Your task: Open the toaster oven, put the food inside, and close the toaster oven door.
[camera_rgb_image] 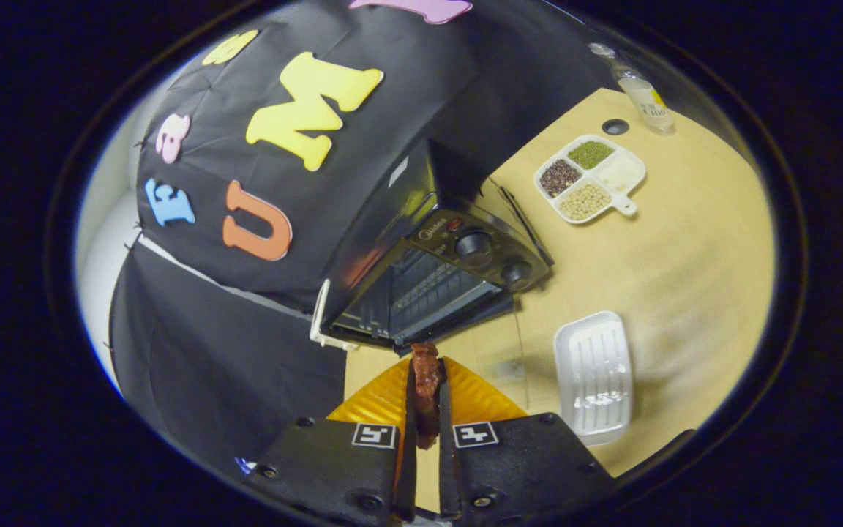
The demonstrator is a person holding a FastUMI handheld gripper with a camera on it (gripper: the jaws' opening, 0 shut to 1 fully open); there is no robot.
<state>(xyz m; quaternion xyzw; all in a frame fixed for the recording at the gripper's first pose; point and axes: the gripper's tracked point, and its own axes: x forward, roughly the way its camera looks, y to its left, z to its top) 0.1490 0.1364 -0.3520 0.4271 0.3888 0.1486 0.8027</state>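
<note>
A black toaster oven [436, 271] stands on the wooden table [685, 256] against the booth's wall, tilted in my view. Its glass door [506, 344] hangs open toward me and the wire rack [421, 289] inside shows. My gripper [426, 377] is shut on a reddish-brown piece of meat [426, 384], which stands up between the two fingers. The meat's top reaches just short of the oven's opening, over the lowered door.
A white ribbed foam tray [593, 373] lies on the table right of the fingers. Farther back sits a white divided dish [590, 178] of beans and grains, with a clear bottle [641, 91] and a round hole [615, 126] in the tabletop behind it.
</note>
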